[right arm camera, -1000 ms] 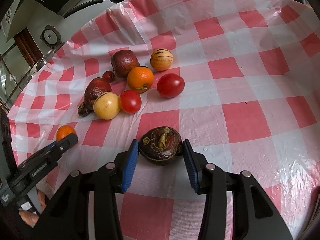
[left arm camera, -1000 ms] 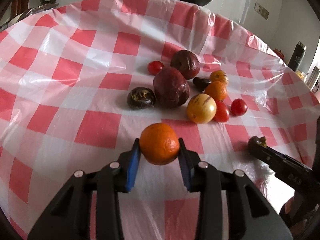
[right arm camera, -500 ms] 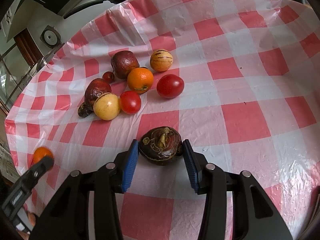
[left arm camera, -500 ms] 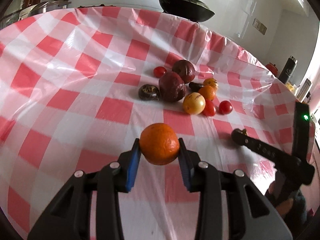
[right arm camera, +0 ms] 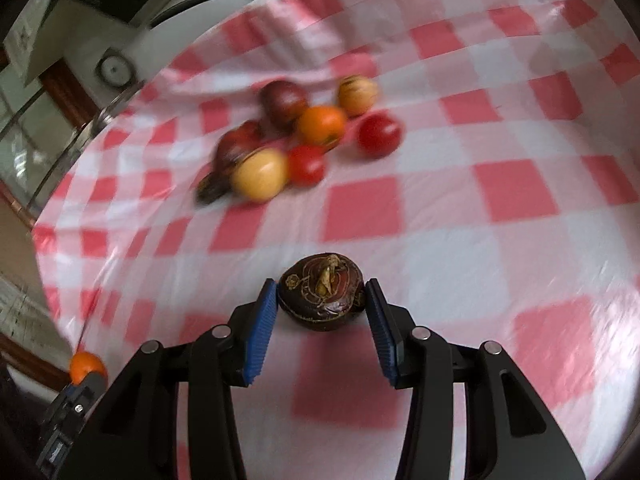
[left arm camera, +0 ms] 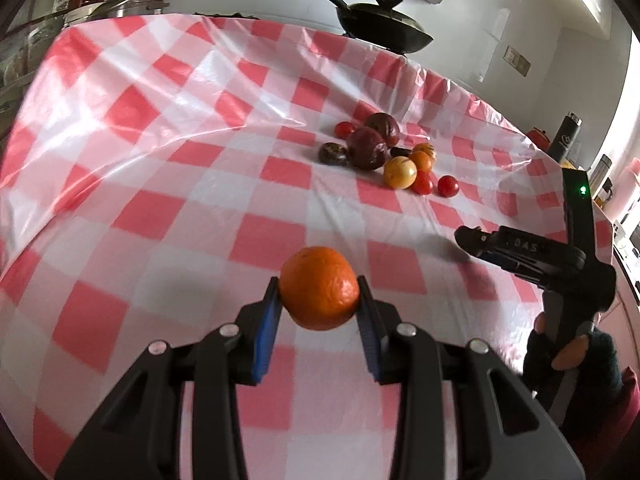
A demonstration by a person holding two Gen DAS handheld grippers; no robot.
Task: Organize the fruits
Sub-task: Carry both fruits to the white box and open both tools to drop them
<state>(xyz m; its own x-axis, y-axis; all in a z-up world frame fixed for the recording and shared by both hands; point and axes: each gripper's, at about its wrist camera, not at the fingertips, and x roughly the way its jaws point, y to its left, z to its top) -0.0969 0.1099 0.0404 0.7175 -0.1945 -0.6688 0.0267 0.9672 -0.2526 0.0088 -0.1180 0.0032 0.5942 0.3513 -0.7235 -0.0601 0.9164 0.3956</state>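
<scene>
My left gripper point(left arm camera: 319, 294) is shut on a round orange point(left arm camera: 319, 288) and holds it above the red-and-white checked tablecloth point(left arm camera: 160, 160). My right gripper point(right arm camera: 322, 298) is shut on a dark brown wrinkled fruit point(right arm camera: 322, 292), close over the cloth. The fruit pile point(left arm camera: 384, 156) lies far ahead in the left wrist view. In the blurred right wrist view it shows a yellow fruit point(right arm camera: 260, 174), an orange point(right arm camera: 322, 124), two tomatoes point(right arm camera: 378, 134) and dark purple fruits point(right arm camera: 284, 100). The right gripper point(left arm camera: 472, 240) also shows at the right of the left wrist view.
A black lidded pan point(left arm camera: 384, 28) stands beyond the table's far edge. A dark bottle point(left arm camera: 566, 136) and other items sit off the right side. A gloved hand point(left arm camera: 572, 360) holds the right gripper's handle. Metal lids point(left arm camera: 100, 6) lie at the back left.
My left gripper has drawn back from the pile with the orange, so the fruits look smaller and farther. The right gripper has shifted a little, blurring its view, still gripping the dark fruit.
</scene>
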